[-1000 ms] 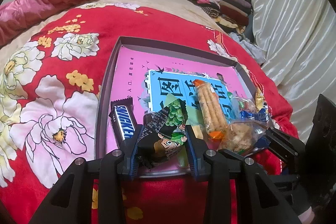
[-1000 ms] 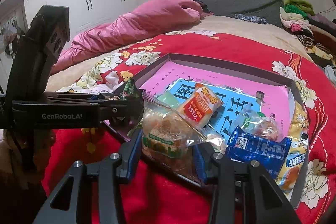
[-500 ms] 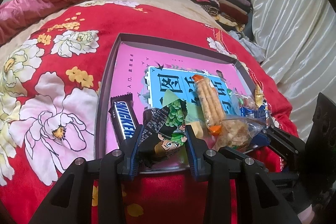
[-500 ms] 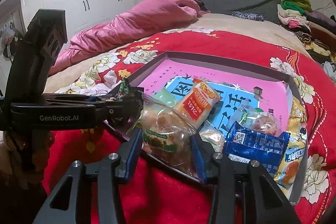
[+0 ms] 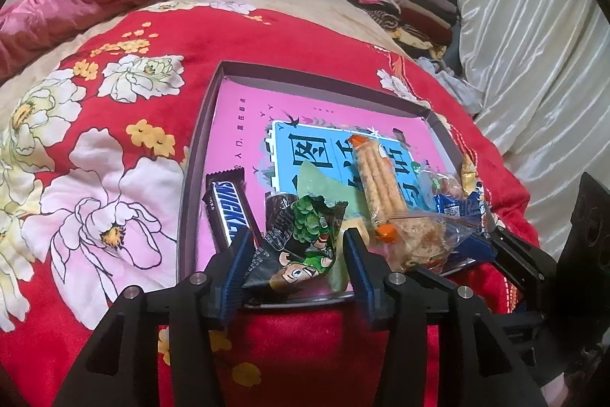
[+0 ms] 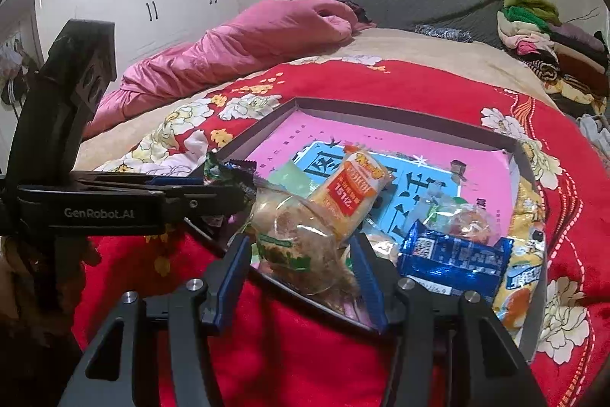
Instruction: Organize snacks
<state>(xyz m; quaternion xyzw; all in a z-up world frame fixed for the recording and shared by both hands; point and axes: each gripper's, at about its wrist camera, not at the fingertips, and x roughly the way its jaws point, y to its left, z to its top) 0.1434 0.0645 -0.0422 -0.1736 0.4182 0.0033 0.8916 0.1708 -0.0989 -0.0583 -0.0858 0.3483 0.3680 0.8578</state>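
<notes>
My left hand-held gripper (image 5: 297, 256) sits at the near edge of the shallow tray (image 5: 198, 155) on the bed (image 5: 95, 147). Its jaws have just been opening; the dark snack packet with green cartoon print (image 5: 301, 243) lies between them. The left pad looks to touch the wrapper's edge, the right pad stands clear. Not gripped, as far as I can see.

Just left of that gripper, a Snickers bar (image 5: 227, 212) lies inside the tray along its left wall. Ahead and a little right, a long pack of biscuit sticks (image 5: 377, 178) rests on the blue-and-pink printed sheet.

My right hand-held gripper (image 6: 301, 269) is also at the tray's near rim, jaws just been opening too. A clear bag of pastry (image 6: 301, 235) sits between them, resting over the rim; I cannot tell whether either pad still touches it.

Right of it: a blue packet (image 6: 453, 254), then a yellow packet (image 6: 522, 254) against the tray's right wall. Ahead, an orange-labelled pack (image 6: 350, 193) leans over the pastry bag.
</notes>
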